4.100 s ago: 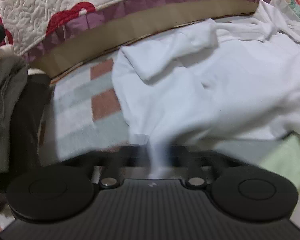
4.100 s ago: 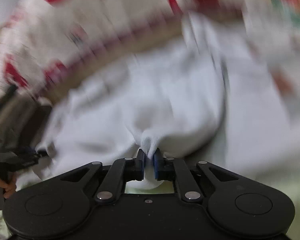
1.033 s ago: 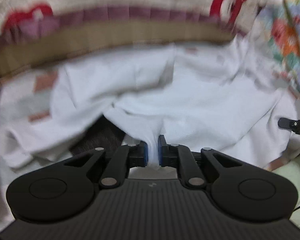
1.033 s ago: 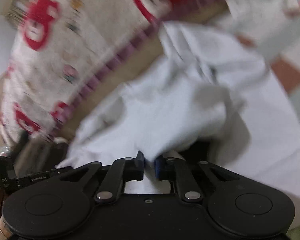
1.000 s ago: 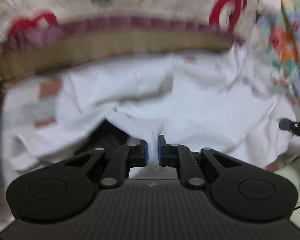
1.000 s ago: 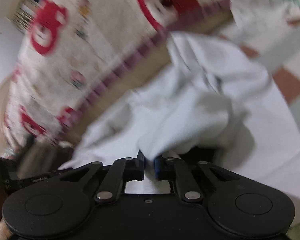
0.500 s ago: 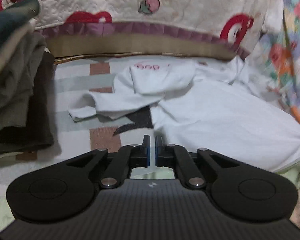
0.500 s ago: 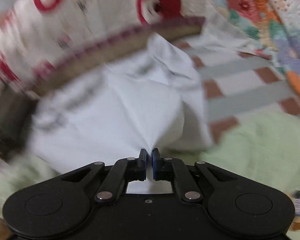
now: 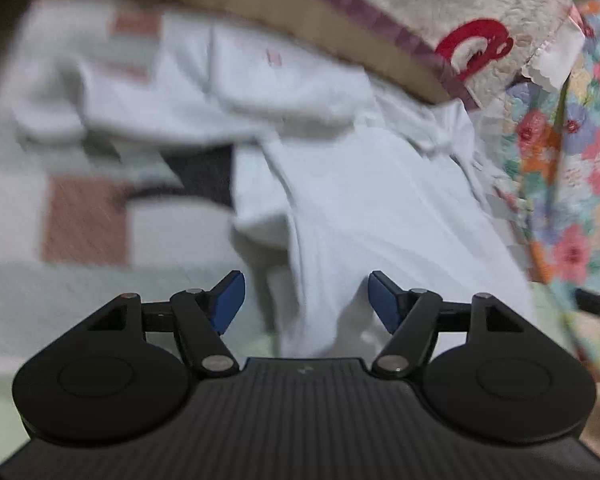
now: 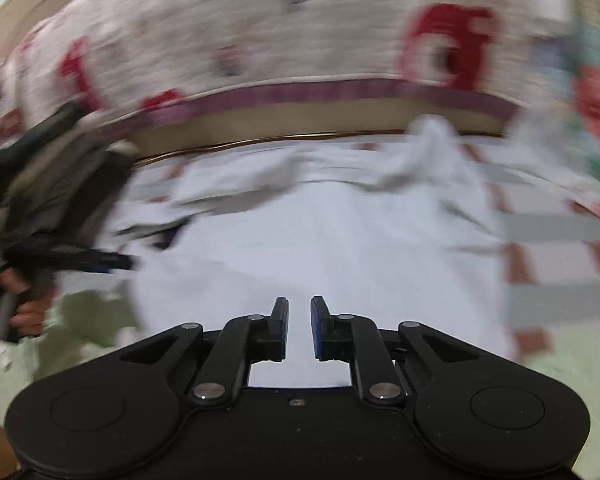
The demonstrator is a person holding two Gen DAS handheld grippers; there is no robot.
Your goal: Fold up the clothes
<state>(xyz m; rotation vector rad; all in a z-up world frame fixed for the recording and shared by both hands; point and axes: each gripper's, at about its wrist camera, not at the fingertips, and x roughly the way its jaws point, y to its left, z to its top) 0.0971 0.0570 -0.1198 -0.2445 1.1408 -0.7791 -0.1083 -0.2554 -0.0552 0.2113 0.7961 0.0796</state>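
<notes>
a: where does the white garment lie?

b: spread on the checked bed cover, its far edge near the quilted blanket. bare cover stays free off its left edge.

a: and the claws?

b: two. the left gripper is spread wide over the garment's near hem, holding nothing. the right gripper shows a narrow gap, empty, above the cloth.

a: anything only one view has?

b: the right view shows a hand and a dark clothes pile left of the garment; the left view shows a floral quilt.

A home bedroom: my jaws hover over a checked bedsheet, a cartoon-print quilt bunched along its far edge.
</notes>
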